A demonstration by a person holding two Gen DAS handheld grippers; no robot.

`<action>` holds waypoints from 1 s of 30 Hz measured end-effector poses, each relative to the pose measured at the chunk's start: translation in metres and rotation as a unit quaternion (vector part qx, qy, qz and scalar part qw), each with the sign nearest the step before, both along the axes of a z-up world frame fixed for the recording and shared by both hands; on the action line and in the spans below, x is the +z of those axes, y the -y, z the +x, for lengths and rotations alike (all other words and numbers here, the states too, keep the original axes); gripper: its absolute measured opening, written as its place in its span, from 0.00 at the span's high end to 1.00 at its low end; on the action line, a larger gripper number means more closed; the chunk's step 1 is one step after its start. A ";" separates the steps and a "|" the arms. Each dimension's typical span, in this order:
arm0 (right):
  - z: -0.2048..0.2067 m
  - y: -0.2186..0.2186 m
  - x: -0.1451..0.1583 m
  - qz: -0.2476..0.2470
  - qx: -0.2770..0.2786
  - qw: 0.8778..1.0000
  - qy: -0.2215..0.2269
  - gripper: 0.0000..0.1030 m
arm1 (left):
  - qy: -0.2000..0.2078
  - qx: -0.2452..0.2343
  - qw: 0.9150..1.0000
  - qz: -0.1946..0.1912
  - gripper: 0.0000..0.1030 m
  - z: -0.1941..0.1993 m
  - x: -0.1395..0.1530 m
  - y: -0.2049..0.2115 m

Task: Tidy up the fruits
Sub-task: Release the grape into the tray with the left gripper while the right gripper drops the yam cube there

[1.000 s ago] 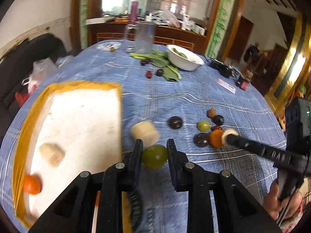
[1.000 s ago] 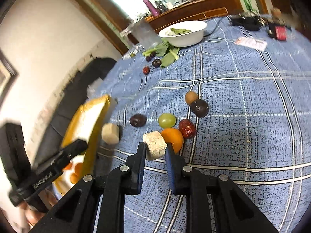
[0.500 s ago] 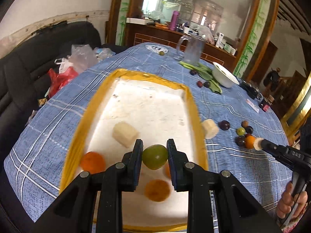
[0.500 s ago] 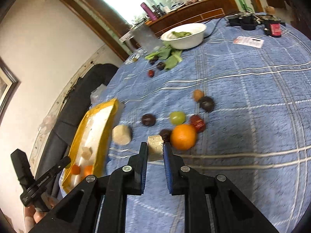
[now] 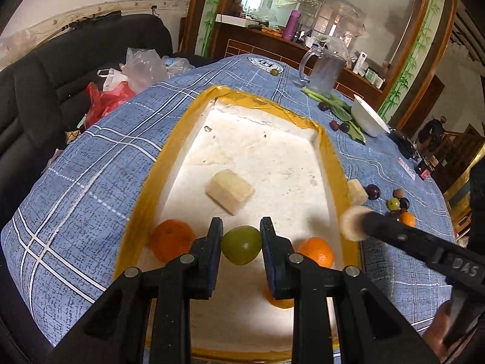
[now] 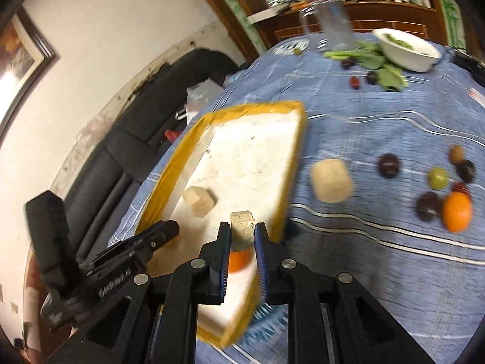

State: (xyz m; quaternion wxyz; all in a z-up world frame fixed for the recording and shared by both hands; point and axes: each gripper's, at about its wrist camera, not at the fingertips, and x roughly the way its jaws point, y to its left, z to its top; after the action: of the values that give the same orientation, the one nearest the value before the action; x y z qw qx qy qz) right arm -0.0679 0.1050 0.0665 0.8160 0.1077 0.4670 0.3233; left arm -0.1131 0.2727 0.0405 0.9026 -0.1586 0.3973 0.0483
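Left hand-held gripper clamps a green fruit above the near end of the tray, between two oranges. Right hand-held gripper grips a pale chunk over the tray's right rim.

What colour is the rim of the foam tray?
Yellow-orange tape on the white foam tray's rim; clearest in the left wrist view.

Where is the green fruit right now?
In the left wrist view, the green fruit is clamped in the left gripper over the near end of the tray, between two oranges.
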 end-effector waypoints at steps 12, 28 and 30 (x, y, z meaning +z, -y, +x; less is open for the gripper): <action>0.014 -0.040 -0.016 -0.050 0.008 0.999 -0.001 0.79 | -0.006 0.002 1.000 -0.026 0.51 0.000 -0.008 -0.009; -0.028 0.019 0.002 -0.087 -0.052 0.994 0.043 0.75 | 0.025 0.033 0.998 0.036 0.28 -0.016 0.021 0.007; -0.037 0.020 -0.004 -0.116 -0.062 0.990 0.045 0.75 | 0.037 0.039 0.996 0.069 0.24 -0.021 0.030 0.015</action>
State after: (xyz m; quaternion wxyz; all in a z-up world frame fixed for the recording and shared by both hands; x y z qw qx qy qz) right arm -0.1045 0.0851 0.0622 0.8619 0.0268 0.4560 0.2202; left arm -0.1344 0.2579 0.0703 0.9228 -0.1133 0.3530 0.1052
